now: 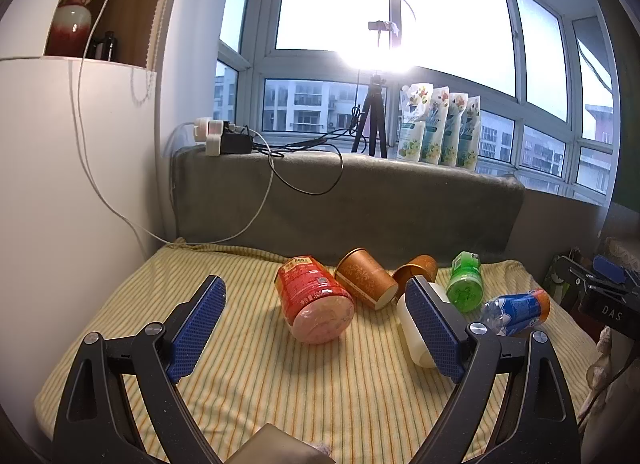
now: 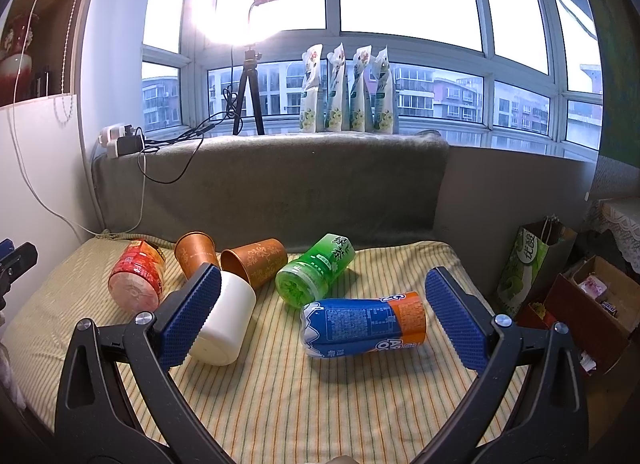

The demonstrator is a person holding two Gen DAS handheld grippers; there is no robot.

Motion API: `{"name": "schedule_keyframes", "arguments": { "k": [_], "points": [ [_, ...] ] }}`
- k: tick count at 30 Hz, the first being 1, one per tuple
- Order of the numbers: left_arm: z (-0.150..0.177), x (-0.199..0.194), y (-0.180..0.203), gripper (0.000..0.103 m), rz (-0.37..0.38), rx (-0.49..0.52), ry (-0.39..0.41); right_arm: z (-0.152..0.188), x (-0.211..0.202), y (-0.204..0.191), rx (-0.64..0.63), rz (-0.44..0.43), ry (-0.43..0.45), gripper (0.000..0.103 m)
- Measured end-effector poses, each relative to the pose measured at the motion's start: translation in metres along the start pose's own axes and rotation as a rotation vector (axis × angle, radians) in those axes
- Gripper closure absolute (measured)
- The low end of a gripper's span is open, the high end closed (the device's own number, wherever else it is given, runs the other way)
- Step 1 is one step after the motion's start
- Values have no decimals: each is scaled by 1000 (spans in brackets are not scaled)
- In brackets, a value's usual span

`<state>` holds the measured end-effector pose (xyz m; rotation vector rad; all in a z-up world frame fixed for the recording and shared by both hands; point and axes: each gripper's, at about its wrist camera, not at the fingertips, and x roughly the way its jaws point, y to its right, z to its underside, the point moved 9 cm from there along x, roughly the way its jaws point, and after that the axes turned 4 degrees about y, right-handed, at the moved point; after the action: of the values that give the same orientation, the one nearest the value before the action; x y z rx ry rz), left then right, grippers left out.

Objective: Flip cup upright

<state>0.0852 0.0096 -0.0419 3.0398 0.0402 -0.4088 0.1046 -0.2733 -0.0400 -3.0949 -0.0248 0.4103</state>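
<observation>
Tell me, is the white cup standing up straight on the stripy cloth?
No, the white cup lies tipped on its side on the striped cloth, next to a brown cup that also lies down.

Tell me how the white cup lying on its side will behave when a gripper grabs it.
The white cup lies on its side on the striped cloth, so a nudge would probably roll it. It looks like smooth, stiff plastic, likely light and perhaps slippery. The soft bedding may leave it tippy once upright.
</observation>
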Motion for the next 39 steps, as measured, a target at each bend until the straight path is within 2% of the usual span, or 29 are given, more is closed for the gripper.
{"name": "schedule_keyframes", "arguments": {
  "k": [7,17,23,30,39],
  "points": [
    [4,3,-3,11,0,0,-14,1,11,-1,-8,-6,-30,0],
    [16,9,-15,11,-5,-14,-60,-2,63,6,55,-79,-181,0],
    [22,11,-25,11,-14,-26,-76,-5,108,10,164,-166,-336,0],
    [26,10,-36,11,-18,-39,-83,7,170,10,229,-193,-525,1],
    [28,11,-51,11,-47,-56,-90,44,228,3,252,-139,-732,9]
  ]
}}
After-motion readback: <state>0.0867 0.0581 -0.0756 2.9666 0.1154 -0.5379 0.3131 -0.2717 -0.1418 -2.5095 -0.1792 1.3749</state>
